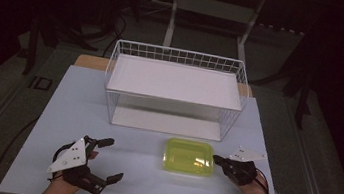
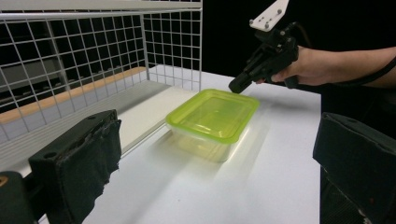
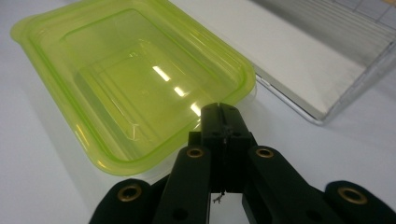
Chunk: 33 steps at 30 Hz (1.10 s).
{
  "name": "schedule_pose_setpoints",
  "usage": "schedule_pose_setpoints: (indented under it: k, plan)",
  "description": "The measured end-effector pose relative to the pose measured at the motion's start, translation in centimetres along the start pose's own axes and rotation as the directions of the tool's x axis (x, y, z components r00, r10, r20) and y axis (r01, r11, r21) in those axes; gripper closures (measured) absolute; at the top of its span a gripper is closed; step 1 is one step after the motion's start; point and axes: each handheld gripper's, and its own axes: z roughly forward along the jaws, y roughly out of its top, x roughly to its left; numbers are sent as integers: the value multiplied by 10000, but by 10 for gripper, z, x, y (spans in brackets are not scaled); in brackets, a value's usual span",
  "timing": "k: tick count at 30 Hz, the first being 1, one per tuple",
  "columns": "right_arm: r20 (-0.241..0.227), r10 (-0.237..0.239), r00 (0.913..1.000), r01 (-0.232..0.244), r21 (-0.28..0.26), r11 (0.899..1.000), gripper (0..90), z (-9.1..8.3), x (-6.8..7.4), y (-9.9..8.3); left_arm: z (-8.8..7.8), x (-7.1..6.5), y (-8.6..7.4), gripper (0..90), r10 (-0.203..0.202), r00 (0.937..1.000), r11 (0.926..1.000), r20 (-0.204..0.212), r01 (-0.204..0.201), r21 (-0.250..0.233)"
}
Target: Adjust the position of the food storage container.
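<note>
A yellow-green plastic container (image 1: 189, 156) with its lid on sits on the white table (image 1: 138, 183), in front of the white wire rack (image 1: 175, 90). My right gripper (image 1: 216, 159) is shut, jaws pressed together with nothing between them, its tip just at the container's right edge (image 3: 205, 116). In the left gripper view the container (image 2: 212, 116) lies ahead and the right gripper (image 2: 236, 85) hovers at its far corner. My left gripper (image 1: 110, 158) rests at the table's front left, jaws wide open and empty, well left of the container. Its two black pads (image 2: 79, 163) frame the left gripper view.
The wire rack has a white upper shelf (image 1: 174, 79) and a lower shelf (image 1: 166, 123), open towards me. Its mesh wall (image 2: 93, 51) stands close on the left in the left gripper view. Dark floor and a table frame (image 1: 212, 6) lie beyond.
</note>
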Motion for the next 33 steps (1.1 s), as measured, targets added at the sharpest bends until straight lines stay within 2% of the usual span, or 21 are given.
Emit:
schedule_pose_setpoints:
  k: [6,8,14,23,33]
  plan:
    - [-251,-73,9997,71,-79,9999,900,9,6,7,0,0,-1,17,25,10000,10000,-19,-25,45]
    - [-323,-114,9994,112,-68,9999,900,11,9,9,0,1,-1,16,48,9998,10000,-181,-46,79]
    - [-398,-184,9990,180,-109,9998,900,16,14,14,-1,2,-2,17,-118,9997,9999,-233,119,36]
    - [-567,-275,9980,269,-117,9996,900,24,20,21,2,1,-3,17,-132,9996,9997,-251,137,218]
    - [-825,-391,9958,377,-188,9991,900,29,29,29,1,0,-4,17,-181,9995,9997,-251,185,177]
